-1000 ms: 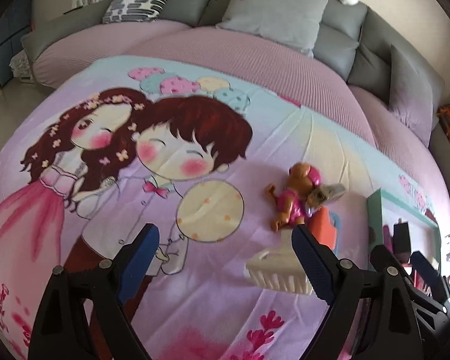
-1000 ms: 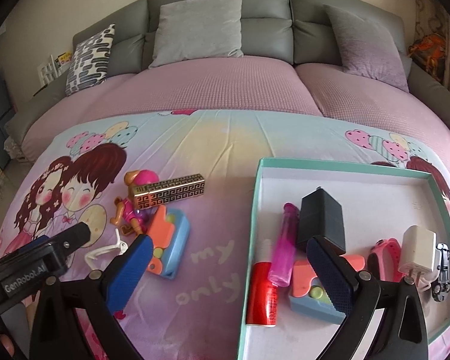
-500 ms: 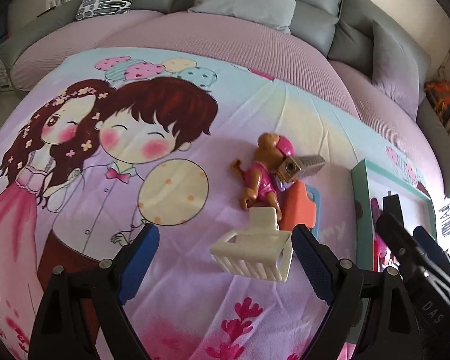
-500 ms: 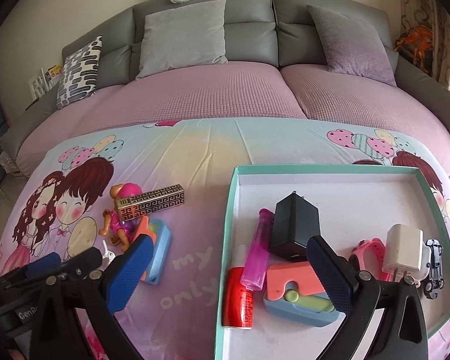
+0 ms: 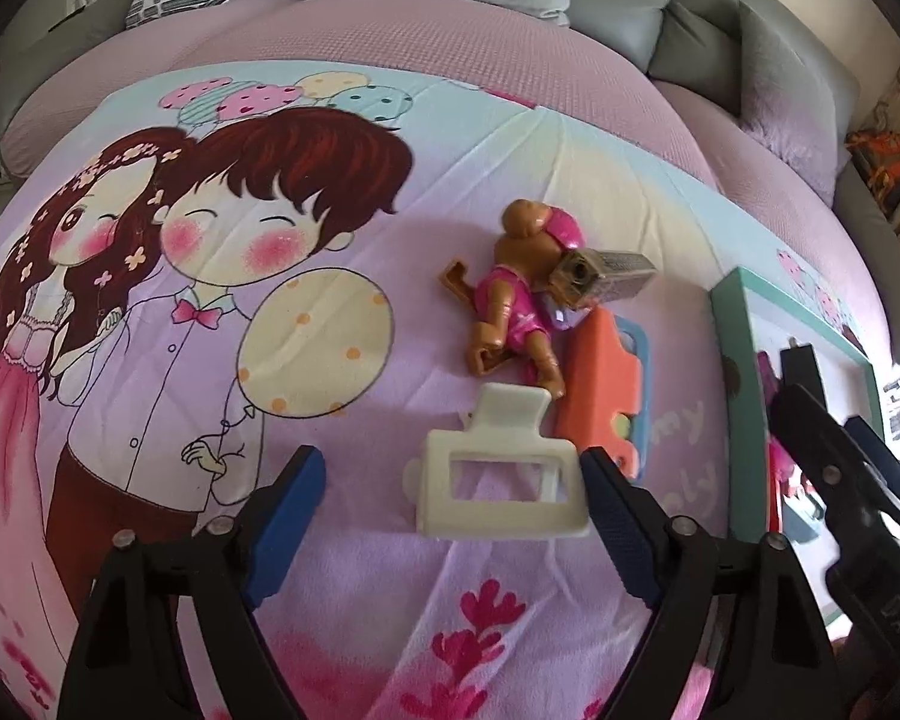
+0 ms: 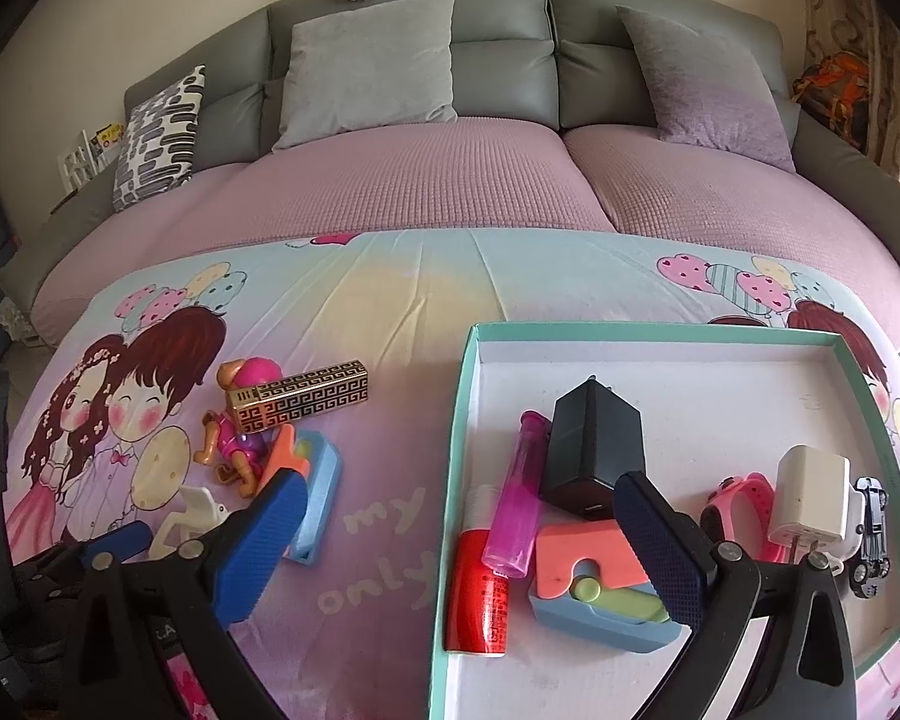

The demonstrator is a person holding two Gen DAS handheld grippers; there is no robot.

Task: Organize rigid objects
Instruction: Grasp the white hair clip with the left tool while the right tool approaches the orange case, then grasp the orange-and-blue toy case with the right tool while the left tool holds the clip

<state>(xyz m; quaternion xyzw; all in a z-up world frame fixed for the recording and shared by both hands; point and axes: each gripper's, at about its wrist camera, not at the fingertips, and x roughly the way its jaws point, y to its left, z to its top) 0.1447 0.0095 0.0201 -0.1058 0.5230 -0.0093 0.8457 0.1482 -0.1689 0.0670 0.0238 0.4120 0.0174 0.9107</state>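
Between closing left tongs (image 5: 450, 474): cream hair clip (image 5: 498, 483), pads not touching.

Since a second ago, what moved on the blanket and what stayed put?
The left gripper came down over the white hair clip, which now lies between its closing jaws, not yet pinched. The toy dog, gold box and everything in the teal tray stayed put; the right gripper stayed open, holding nothing.
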